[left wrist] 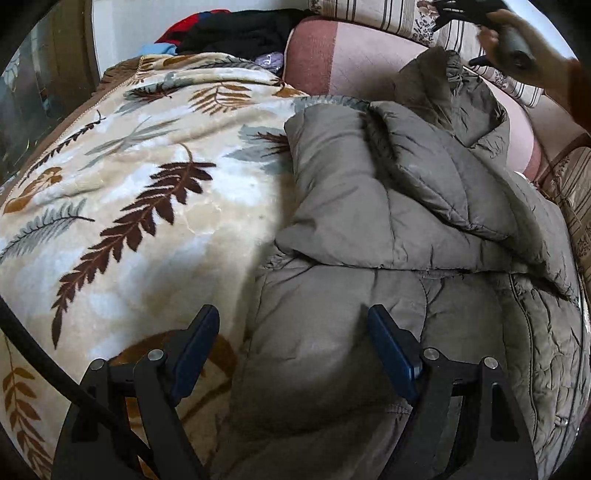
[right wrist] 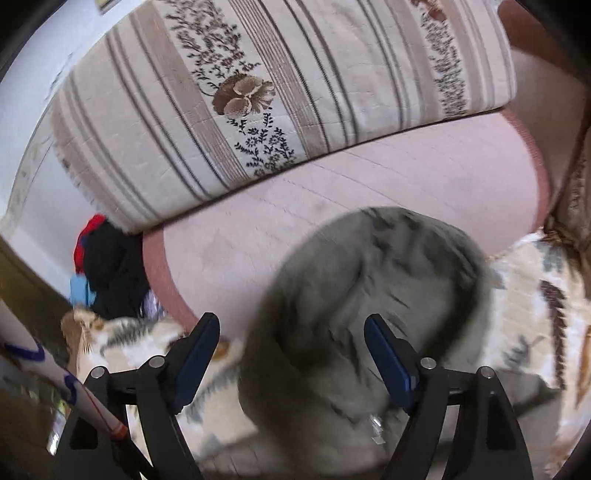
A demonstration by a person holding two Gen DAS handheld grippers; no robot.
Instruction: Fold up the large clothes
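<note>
A grey-olive puffer jacket (left wrist: 388, 229) lies partly folded on a leaf-patterned blanket (left wrist: 140, 192), one padded flap turned over its middle. My left gripper (left wrist: 291, 347) is open and empty, hovering over the jacket's near edge. In the left wrist view the right gripper (left wrist: 476, 33) is at the top right, in a hand above the jacket's far end; its jaws are unclear there. In the right wrist view my right gripper (right wrist: 291, 350) is open, and a blurred part of the jacket (right wrist: 369, 317) lies below and between its fingers, not held.
A pink cushion (left wrist: 354, 62) and striped floral cushions (right wrist: 258, 92) lie behind the jacket. A pile of dark, red and blue clothes (left wrist: 229, 33) sits at the back left. A wooden couch frame (left wrist: 561, 155) is at the right.
</note>
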